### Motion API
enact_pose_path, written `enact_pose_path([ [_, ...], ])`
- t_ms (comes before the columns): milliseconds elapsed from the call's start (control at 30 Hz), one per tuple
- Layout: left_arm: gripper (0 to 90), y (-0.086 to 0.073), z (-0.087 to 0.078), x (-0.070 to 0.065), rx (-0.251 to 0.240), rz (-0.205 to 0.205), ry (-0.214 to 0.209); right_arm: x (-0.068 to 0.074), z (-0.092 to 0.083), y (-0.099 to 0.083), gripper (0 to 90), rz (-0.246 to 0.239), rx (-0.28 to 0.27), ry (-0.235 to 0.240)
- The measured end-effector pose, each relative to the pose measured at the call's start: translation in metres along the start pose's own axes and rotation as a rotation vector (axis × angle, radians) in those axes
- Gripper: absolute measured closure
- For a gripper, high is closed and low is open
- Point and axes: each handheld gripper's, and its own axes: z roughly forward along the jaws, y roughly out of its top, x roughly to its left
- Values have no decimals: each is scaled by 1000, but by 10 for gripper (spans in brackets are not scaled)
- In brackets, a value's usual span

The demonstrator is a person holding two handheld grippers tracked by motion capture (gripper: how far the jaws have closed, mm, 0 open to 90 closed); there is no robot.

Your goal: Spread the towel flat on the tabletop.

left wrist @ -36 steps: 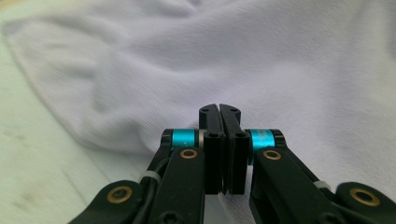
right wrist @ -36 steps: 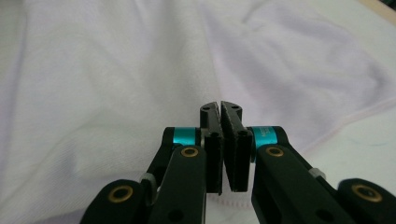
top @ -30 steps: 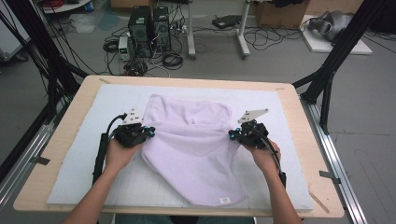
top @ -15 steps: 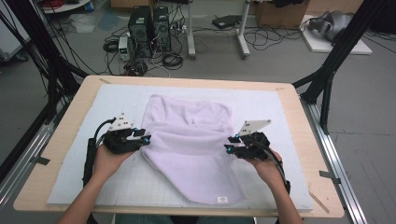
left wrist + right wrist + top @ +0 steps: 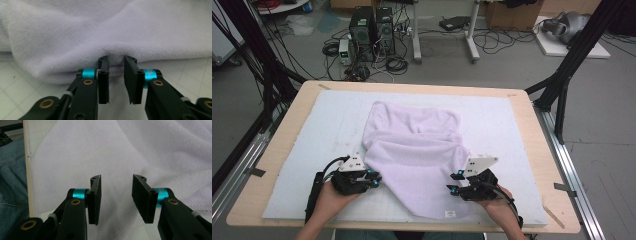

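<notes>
One soft, fleecy lilac towel [image 5: 417,160] lies in rounded folds

High view: above the person's edge of the counter [image 5: 277,145], facing forward and down. Each claw view: close, low along its own jaws. All three share the lilac towel [image 5: 412,150] on the counter.

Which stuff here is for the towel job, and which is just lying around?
For the job:
- lilac towel, partly folded on the white mat
- left gripper, jaws apart at the towel's edge
- right gripper, jaws apart over the towel

Just lying about:
- computer towers on the floor behind the table
- cables on the floor
</notes>
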Motion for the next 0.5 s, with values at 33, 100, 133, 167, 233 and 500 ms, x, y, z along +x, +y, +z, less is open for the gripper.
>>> enact_pose_path([
  [33, 700, 1, 2, 1, 7, 0, -14, 0, 1, -1, 587, 3, 5, 7],
  [100, 667, 1, 7, 1, 30, -5, -28, 0, 3, -4, 582, 8, 11, 8],
  [133, 653, 1, 9, 1, 35, -1, -27, 0, 4, -5, 582, 1, 14, 13],
  [167, 650, 1, 9, 1, 35, 8, -25, 1, 6, -5, 579, 2, 16, 13],
  [233, 664, 1, 10, -2, 38, 23, -5, 3, 10, -6, 578, 1, 29, 17],
  [500, 897, -1, 6, -5, 35, 58, 45, 4, 27, -7, 662, -8, 63, 40],
])
